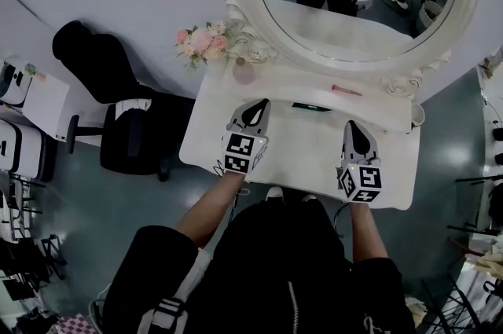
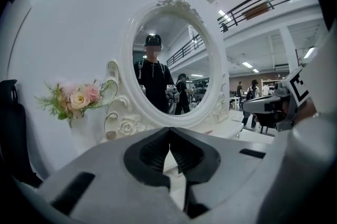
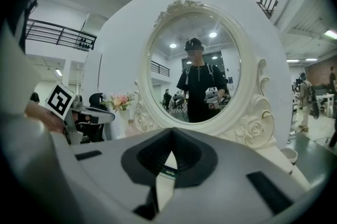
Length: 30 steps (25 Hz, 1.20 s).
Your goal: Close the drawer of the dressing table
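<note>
your left gripper [image 1: 255, 111] and right gripper [image 1: 354, 130] hover clenched and empty over the dressing table [image 1: 302, 148]. the drawer is out of view, so a blind push may miss.

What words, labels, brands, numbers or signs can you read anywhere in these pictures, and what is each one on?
No text here can be read as words or numbers.
Left tongs and right tongs: their cubes carry only black-and-white square marker patterns, no letters or digits.
Dark flat item on the dressing table: any print is too small to read.
</note>
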Tool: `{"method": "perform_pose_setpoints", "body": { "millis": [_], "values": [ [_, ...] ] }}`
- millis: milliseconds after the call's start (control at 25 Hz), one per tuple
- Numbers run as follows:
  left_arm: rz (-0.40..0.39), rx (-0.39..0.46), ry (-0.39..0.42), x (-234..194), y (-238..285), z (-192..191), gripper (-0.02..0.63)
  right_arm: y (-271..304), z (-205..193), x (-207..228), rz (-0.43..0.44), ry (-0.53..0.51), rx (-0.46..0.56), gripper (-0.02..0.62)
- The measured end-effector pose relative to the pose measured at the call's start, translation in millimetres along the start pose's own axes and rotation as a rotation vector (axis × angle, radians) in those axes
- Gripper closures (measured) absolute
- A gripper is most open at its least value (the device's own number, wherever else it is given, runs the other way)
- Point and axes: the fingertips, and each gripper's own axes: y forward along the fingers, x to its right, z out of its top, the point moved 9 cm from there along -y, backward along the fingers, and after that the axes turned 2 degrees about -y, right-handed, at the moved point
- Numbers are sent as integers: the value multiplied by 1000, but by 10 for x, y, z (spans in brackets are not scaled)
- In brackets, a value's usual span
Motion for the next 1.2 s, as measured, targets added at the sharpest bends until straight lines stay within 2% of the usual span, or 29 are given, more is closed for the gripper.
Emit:
{"method": "perform_pose_setpoints", "body": {
  "millis": [360, 1200],
  "values": [
    [-36, 48, 5, 206, 4, 207, 601, -59, 112, 12, 2, -24, 15, 597],
    [-68, 34, 0, 326, 54, 158, 601, -169, 128, 64, -6, -24, 22, 597]
  ]
}}
